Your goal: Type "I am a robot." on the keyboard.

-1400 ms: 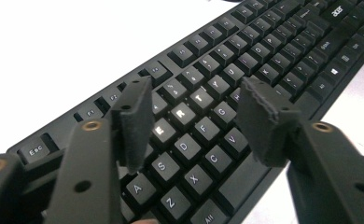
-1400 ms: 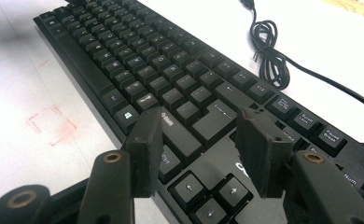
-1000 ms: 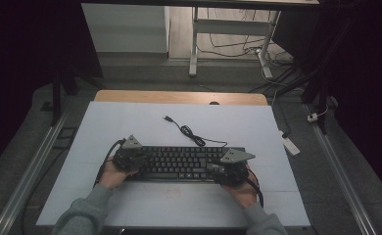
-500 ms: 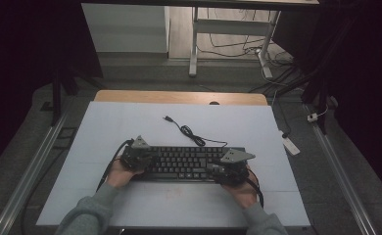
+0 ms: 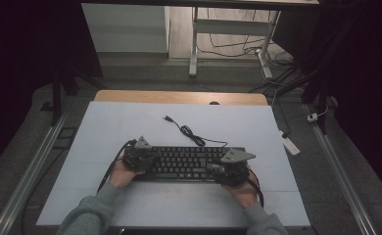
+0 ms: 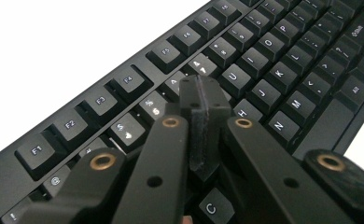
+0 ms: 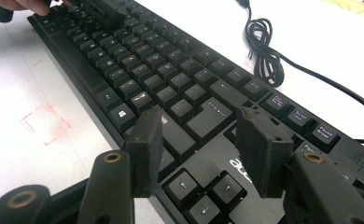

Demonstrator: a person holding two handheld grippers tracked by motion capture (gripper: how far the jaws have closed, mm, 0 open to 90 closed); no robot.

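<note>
A black keyboard [image 5: 189,163] lies on the white table [image 5: 130,127], near its front edge. My left gripper [image 5: 141,157] hangs over the keyboard's left end. In the left gripper view the keyboard [image 6: 264,70] runs aslant, and my left gripper [image 6: 204,100] is shut, pads pressed together with nothing between them, tip low over the number and letter keys. My right gripper [image 5: 224,169] is at the right end. In the right gripper view it [image 7: 203,140] stands open above the keyboard [image 7: 171,79], near the Enter and arrow keys.
The keyboard's black cable [image 5: 189,132] lies coiled on the table behind it, plug end loose; the cable [image 7: 264,51] passes close to the function keys. A faint red mark [image 7: 45,123] stains the table in front. A wooden strip [image 5: 179,97] borders the far edge.
My left gripper has moved right, from the keyboard's left edge to over its keys. The right gripper and the keyboard have stayed put.
</note>
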